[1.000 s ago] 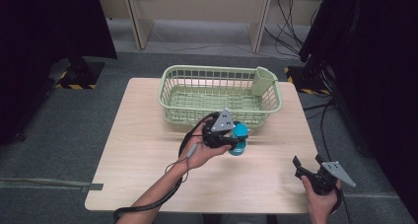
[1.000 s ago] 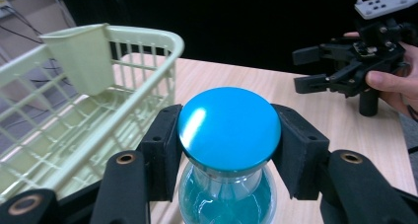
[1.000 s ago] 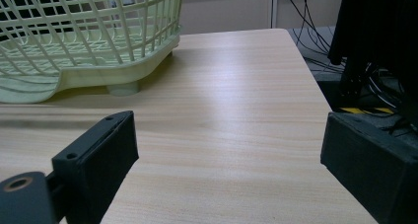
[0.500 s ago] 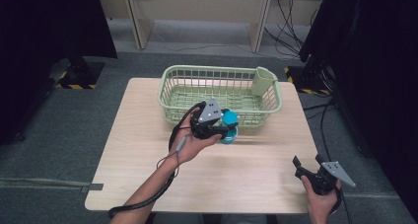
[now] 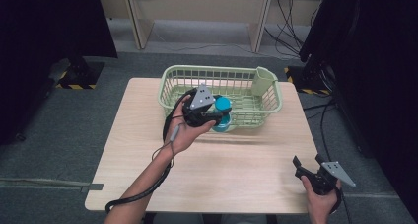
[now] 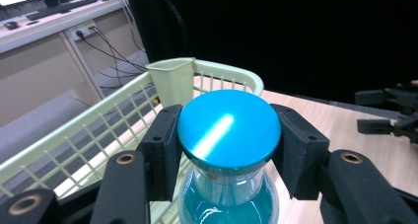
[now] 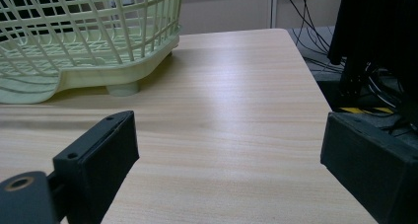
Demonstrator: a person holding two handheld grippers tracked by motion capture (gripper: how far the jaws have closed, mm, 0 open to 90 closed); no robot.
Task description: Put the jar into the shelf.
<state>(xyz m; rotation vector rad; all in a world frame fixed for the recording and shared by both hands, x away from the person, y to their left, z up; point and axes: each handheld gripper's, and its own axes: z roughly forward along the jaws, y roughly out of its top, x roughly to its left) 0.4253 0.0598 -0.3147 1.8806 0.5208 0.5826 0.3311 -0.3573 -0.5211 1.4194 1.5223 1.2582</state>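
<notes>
Left gripper (image 5: 212,116) clamped on blue-capped bottle (image 6: 228,135), now lifted off worktop (image 5: 236,169) up to near rim of green basket (image 5: 268,108) at 12 o'clock, likely about to drop in; right gripper (image 5: 310,169) idle, jaws wide apart, at 5 o'clock.

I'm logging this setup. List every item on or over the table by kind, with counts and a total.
Green basket: 1
Blue-capped bottle, held by the left gripper: 1
Grippers, left plus the right gripper: 2
Total: 4
</notes>
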